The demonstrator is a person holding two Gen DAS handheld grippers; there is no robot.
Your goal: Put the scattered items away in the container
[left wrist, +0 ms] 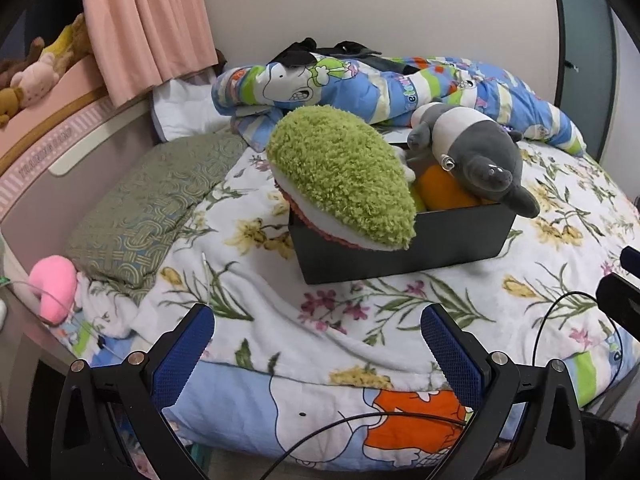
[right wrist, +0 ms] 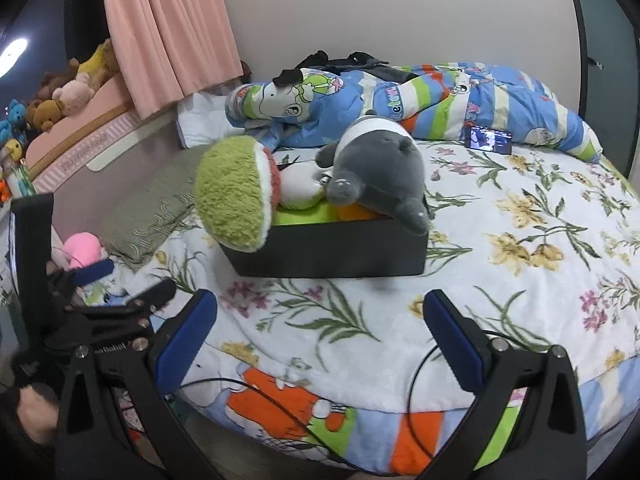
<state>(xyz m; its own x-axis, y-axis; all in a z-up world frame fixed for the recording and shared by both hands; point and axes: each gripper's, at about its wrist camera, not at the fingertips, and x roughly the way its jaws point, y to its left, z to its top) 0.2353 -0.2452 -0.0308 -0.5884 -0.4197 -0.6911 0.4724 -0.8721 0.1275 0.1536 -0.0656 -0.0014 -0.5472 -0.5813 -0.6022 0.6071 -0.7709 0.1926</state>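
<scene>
A black box sits on the floral bedspread, filled with plush toys. A big green fuzzy plush hangs over its left rim. A grey and white plush animal lies over the right side. Orange and green toys lie beneath them, with a white one. My left gripper is open and empty, in front of the box. My right gripper is also open and empty, short of the box. The left gripper's body shows at the left of the right wrist view.
A pink plush lies at the bed's left edge beside an olive pillow. A rolled cartoon quilt runs behind the box. A phone rests at the far right. Stuffed animals line a pink shelf. Cables trail over the near bed edge.
</scene>
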